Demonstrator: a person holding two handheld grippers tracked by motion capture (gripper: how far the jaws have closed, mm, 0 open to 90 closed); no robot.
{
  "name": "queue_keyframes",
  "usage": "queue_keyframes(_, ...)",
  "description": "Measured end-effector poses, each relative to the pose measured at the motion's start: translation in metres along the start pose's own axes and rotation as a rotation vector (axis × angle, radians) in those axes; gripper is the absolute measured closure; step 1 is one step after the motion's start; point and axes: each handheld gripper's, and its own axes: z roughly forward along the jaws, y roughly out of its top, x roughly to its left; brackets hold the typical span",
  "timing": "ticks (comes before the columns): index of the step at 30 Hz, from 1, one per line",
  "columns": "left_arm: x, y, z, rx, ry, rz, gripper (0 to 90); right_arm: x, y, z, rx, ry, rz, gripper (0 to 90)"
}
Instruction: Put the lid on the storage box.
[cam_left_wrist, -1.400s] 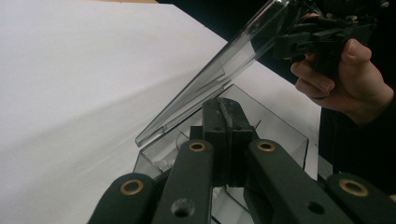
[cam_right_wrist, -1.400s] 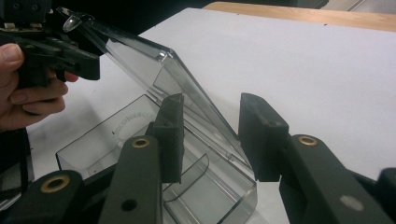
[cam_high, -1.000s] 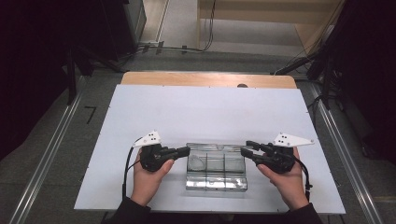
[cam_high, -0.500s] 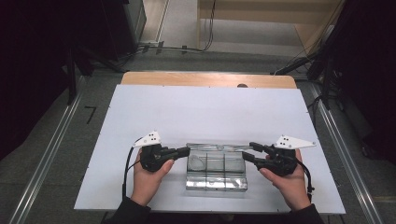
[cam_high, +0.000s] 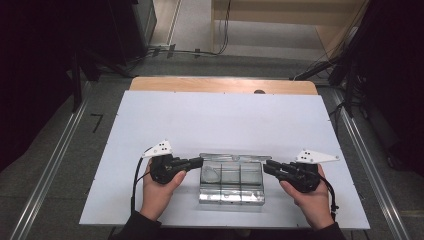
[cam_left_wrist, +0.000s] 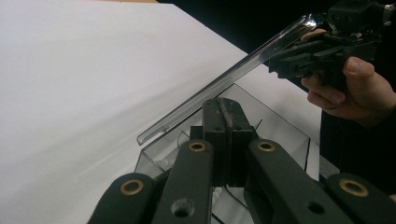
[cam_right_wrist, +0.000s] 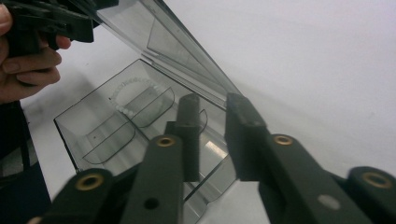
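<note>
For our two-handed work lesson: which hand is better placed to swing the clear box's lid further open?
Probably right. The right gripper, jaws just closing with nothing clearly between them, sits at the raised lid's end; the left gripper is shut against the box wall.

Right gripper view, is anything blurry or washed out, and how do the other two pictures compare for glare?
Right gripper view: the near jaws are soft and out of focus, and the clear box shows pale reflections on its lid. Left gripper view: the white table is bright, nearly washed out, and the right hand-held gripper looks dark against it. High view: the table is evenly lit, its surroundings dark.
</note>
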Motion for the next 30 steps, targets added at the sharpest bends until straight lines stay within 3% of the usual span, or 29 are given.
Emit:
queue_keyframes(6, -0.0001, -0.0003, 0.0003, 0.0, -0.005, -0.002, 90.0, -0.0017, -0.0009, 0.0007, 0.009, 0.013, 0.021, 87.6)
queue_keyframes(30, -0.0085, -0.0065, -0.0047, -0.002, -0.033, 0.023, 90.0, 0.0078, -0.0046, -0.0006, -0.003, 0.061, -0.009, 88.0)
